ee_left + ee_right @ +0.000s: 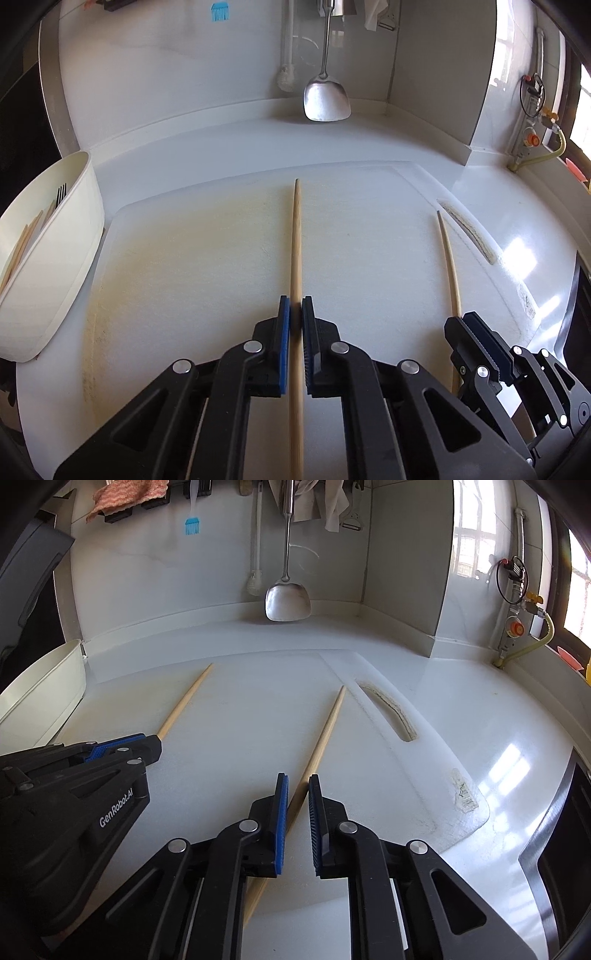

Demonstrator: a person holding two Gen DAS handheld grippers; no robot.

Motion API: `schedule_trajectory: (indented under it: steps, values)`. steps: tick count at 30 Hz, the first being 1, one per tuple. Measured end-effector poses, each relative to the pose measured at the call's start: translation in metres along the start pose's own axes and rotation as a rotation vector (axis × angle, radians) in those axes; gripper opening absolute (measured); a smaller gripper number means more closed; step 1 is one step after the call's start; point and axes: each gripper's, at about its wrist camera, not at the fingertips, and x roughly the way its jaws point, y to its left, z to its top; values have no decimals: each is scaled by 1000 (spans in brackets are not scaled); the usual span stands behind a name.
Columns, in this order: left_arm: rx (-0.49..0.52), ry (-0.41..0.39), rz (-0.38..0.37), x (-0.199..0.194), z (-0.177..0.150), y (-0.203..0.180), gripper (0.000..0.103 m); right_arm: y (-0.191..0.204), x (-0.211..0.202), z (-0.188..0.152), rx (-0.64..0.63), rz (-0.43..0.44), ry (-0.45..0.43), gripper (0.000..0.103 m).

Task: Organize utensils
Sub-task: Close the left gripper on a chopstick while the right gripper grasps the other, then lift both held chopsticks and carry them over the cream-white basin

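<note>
Left wrist view: left gripper clamped on a chopstick over the board. Right gripper pads apart around another chopstick.

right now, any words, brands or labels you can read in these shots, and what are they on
"GenRobot.AI": white print on the black body of the left hand-held gripper, seen from the right wrist view.
Sticker on the cutting board: has dark print, too blurred to read.
No other readable text.

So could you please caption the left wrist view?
Left gripper pinching a chopstick on the cutting board, utensil bin alongside.
</note>
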Motion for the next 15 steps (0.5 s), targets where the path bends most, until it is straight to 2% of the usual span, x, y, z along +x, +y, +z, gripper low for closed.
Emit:
schedule_trajectory:
  steps: [6,15]
  values:
    - [-59,10,-49,-5,-3,10,7,-6,-1,-1,25,26,0,6]
    - [-99,-31,-62,-24,0,16,7,-8,-12,4,25,59,-29,6]
